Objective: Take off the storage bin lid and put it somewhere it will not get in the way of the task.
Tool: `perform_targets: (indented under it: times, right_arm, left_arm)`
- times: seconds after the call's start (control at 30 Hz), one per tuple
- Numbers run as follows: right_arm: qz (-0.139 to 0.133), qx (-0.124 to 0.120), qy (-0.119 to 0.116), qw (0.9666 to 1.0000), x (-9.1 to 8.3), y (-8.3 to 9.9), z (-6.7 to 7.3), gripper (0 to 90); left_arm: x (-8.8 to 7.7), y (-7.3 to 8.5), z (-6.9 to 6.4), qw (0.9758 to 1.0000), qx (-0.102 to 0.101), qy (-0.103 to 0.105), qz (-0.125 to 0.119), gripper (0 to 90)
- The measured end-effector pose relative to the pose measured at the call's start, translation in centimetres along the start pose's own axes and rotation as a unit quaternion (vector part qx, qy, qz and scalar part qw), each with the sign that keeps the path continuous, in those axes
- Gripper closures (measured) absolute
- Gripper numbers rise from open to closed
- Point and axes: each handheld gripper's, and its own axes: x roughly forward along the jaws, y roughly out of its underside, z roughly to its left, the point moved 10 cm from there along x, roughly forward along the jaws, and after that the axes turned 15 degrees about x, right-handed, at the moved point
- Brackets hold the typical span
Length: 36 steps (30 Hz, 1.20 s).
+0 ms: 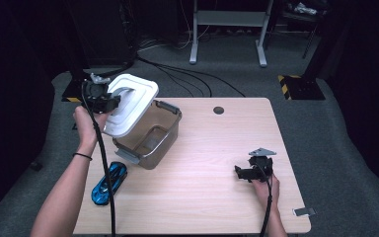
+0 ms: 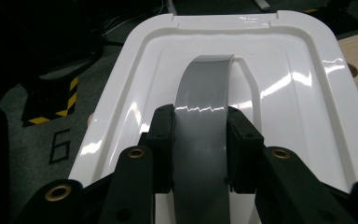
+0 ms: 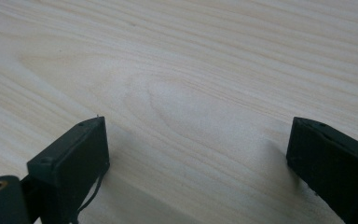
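Left gripper view, lid handle (image 2: 200, 140) between clamped left tool (image 2: 200, 149)

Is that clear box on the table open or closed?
Open. The left gripper holds the white lid by its grey handle, tilted above the clear box, whose mouth is uncovered.

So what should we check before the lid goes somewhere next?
1. Left gripper shut on the lid's grey handle: ok.
2. White lid lifted off the clear bin: ok.
3. Bin standing upright on the table: ok.
4. Bare table space to set the lid down: ok, middle is bare.
5. Blue toy car out of the way: ok, it lies near the front left edge.
6. Right gripper open, holding nothing, resting on the table: ok.
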Motion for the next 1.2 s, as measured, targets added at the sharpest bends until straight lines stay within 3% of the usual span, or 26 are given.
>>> perform_targets:
  times: [0.37,0.63,0.93,1.13,1.2]
  right_arm:
    - [0.0,0.001,-0.001,1.0,0.0,0.0,0.0,4.8]
    - [0.0,0.0,0.0,1.0,0.0,0.0,0.0,4.8]
    - [0.0,0.0,0.0,1.0,0.0,0.0,0.0,4.8]
    - [0.0,0.0,0.0,1.0,0.0,0.0,0.0,4.8]
    - [0.0,0.0,0.0,1.0,0.0,0.0,0.0,4.9]
  left_arm:
    - [1.4,2.0,3.3,0.9986,-0.036,-0.032,0.02,67.6]
    - [2.7,4.0,4.7,0.9967,-0.054,-0.047,0.037,67.6]
    - [4.2,5.7,5.7,0.9946,-0.066,-0.063,0.049,67.6]
    - [4.6,6.1,6.1,0.9945,-0.056,-0.071,0.053,67.7]
    - [5.0,6.2,6.1,0.9941,-0.066,-0.073,0.046,67.7]
